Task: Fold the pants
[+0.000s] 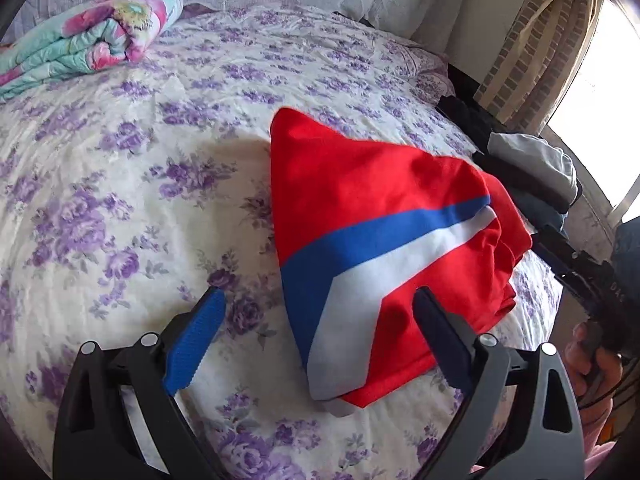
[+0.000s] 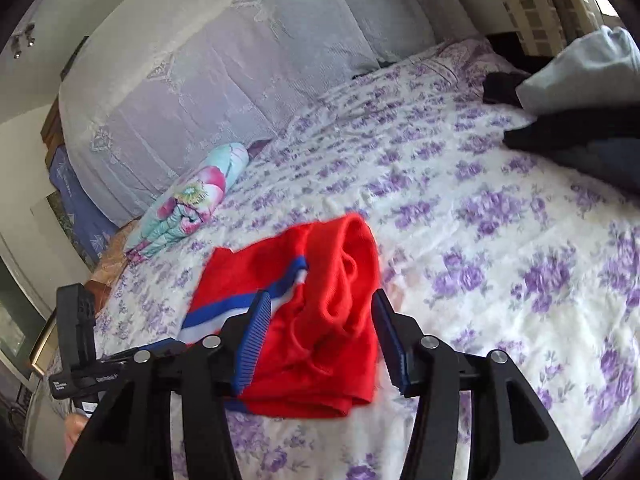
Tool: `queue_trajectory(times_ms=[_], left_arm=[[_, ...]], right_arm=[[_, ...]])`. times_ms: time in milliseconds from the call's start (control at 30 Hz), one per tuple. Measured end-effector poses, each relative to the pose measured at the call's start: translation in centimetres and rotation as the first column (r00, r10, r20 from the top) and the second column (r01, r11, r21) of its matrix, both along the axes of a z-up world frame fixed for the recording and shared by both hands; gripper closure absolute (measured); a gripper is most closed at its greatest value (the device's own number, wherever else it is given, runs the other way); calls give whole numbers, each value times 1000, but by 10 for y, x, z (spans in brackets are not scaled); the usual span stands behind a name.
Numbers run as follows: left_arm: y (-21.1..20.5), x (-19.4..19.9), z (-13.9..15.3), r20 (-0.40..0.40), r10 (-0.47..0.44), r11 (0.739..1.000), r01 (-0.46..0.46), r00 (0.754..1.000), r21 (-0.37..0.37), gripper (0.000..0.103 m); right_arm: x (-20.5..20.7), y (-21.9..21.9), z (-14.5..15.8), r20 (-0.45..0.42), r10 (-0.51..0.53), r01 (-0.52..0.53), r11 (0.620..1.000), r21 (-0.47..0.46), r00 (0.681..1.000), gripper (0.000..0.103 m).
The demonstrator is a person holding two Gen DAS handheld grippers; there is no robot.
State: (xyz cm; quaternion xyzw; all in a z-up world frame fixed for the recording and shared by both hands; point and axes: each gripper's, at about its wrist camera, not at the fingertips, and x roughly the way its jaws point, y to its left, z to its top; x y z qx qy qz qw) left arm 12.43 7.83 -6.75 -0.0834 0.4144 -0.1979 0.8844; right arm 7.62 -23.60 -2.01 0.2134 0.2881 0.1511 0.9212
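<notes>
Pants: the red pants (image 1: 360, 208) are seen folded into a compact bundle on the floral bedsheet (image 1: 120, 184).
Left gripper (image 1: 320, 312): jaws held wide, nothing gripped; bundle just ahead, rightward.
Right gripper (image 2: 320, 320): jaws parted around the bundle's near end, pads not seen pressing.
Long axis: judged to run away from both grippers.
Nearer hand: the right, by judgement.
Containers: none seen.

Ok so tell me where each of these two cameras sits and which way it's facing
Left wrist: on the left gripper, angled down over the bed at the red pants; own open jaws, plus a hand on the other tool.
Right wrist: on the right gripper, facing the headboard; its pads flank the red pants without pressing.
Shared: pants, bed, floral quilt, dark clothes pile.
</notes>
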Motion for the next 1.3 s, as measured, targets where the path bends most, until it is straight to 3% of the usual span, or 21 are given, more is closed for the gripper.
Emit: queue_trajectory(times_ms=[167, 300, 400, 500, 600, 700, 900, 1100, 1300], left_arm=[[-12, -4, 19, 93, -1, 997, -6, 996, 77, 11], [-20, 3, 9, 60, -13, 996, 7, 998, 94, 11], [-17, 11, -8, -10, -10, 998, 11, 1000, 63, 8], [-6, 14, -14, -62, 6, 1000, -6, 998, 0, 7], [-1, 10, -12, -69, 15, 1000, -16, 998, -8, 8], [3, 5, -12, -87, -2, 1000, 0, 996, -24, 8], [8, -5, -13, -127, -48, 993, 33, 991, -114, 8], [0, -6, -15, -159, -119, 979, 89, 980, -184, 8], [-5, 2, -22, -184, -179, 958, 129, 967, -257, 8]], right_arm=[[37, 28, 31, 118, 135, -130, 990, -46, 984, 50], [101, 32, -6, -94, 122, -128, 990, -54, 988, 50], [100, 20, -25, -86, 113, -120, 990, -75, 990, 56], [81, 10, -14, -99, 50, -64, 987, -145, 994, 45], [59, -16, -4, -62, 85, -86, 996, -17, 994, 40], [49, -40, -7, -102, 121, -113, 990, 87, 987, 39], [44, -68, -42, -201, 248, -161, 915, 370, 948, 39], [53, -68, -71, -264, 332, -163, 846, 507, 905, 38], [87, -52, -78, -311, 417, -213, 825, 523, 854, 38]])
